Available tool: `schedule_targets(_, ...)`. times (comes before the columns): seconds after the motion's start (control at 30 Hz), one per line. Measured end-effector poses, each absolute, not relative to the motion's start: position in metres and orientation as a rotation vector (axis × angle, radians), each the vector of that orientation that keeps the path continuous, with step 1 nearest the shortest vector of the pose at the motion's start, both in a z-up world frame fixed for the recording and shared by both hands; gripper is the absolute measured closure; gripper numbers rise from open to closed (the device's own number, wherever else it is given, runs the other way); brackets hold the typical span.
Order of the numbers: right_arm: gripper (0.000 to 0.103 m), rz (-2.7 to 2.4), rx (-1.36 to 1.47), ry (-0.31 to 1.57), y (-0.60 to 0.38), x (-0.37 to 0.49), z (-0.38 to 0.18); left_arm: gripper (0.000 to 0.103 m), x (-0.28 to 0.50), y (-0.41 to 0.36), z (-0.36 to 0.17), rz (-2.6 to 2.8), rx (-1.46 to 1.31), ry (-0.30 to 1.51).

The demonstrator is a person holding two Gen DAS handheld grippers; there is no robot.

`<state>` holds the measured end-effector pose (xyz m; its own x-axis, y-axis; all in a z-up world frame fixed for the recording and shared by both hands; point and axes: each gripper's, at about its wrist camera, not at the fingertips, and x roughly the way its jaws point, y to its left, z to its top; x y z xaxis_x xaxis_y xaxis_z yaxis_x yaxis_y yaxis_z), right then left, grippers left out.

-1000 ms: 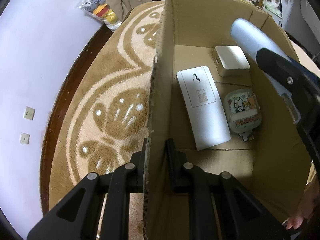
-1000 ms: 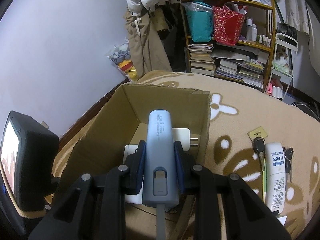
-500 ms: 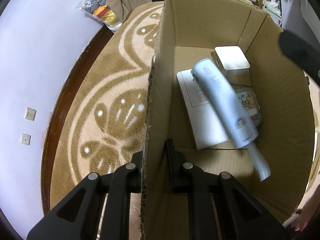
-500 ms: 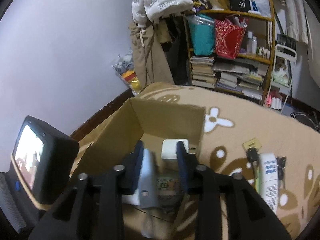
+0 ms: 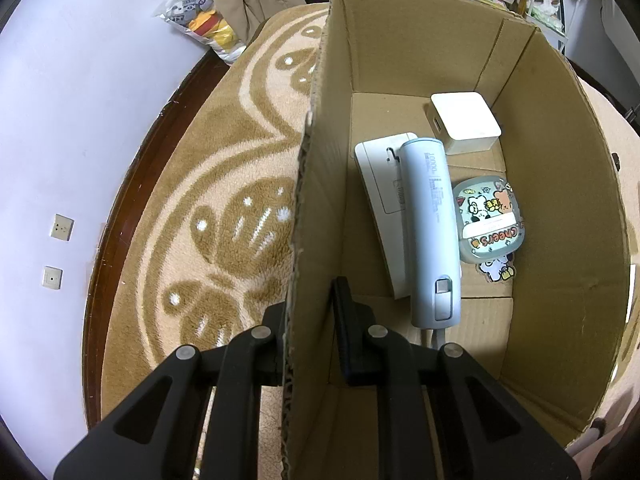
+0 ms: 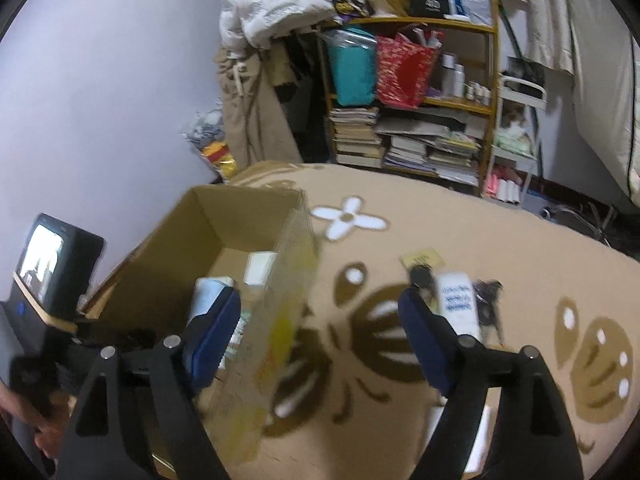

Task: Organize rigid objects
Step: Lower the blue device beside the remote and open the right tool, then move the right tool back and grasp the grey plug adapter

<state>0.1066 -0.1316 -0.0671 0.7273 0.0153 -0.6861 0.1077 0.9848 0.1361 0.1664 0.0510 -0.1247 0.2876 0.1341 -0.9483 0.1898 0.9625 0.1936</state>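
1. Inside the cardboard box (image 5: 560, 200), four things already lie on the bottom: a pale blue power bank (image 5: 430, 232) resting lengthwise on a flat white device (image 5: 380, 184), a white square charger (image 5: 466, 122) toward the box's far wall, and a sticker-covered round case (image 5: 490, 220) beside the power bank on the side away from the gripped wall.
2. Clamped on the box's near side wall, the left claw (image 5: 310, 320) has one finger outside and one inside, and looks to be steadying the box.
3. Beside the box over the carpet (image 6: 500, 248), the right claw (image 6: 320, 340) stands with its jaws wide apart and holds nothing; the view is blurred.
4. Outside the box on the carpet, a white tube (image 6: 456, 300) lies with a bunch of keys (image 6: 486, 300) and a small tag (image 6: 420, 258) close against it, so I judge the sorting partly done, with these likely left.
5. Room inside the box remains along the far wall and near the front corner; the upright walls call for entry from above.
6. Past the box, the carpet around the tube is open, though the keys touching it crowd a clean grip.
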Motion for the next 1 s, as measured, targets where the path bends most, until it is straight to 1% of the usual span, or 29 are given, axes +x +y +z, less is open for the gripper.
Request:
schedule_targets(0.43, 0.017, -0.207, 0.225, 0.838, -0.181, 0.075, -0.107, 0.087, 0.166, 0.051, -0.125, -0.038, 0.292, 1.284)
schedule_targets(0.83, 0.017, -0.281, 0.260, 0.938, -0.199, 0.056, -0.146, 0.087, 0.167, 0.052, -0.125, -0.038, 0.293, 1.284)
schedule_targets(0.9, 0.020, -0.289, 0.266, 0.955, -0.200, 0.054, -0.152, 0.087, 0.167, 0.051, -0.125, -0.039, 0.293, 1.283)
schedule_targets(1.0, 0.029, -0.301, 0.271, 0.989, -0.203, 0.052, -0.161, 0.087, 0.167, 0.051, -0.125, -0.037, 0.291, 1.284)
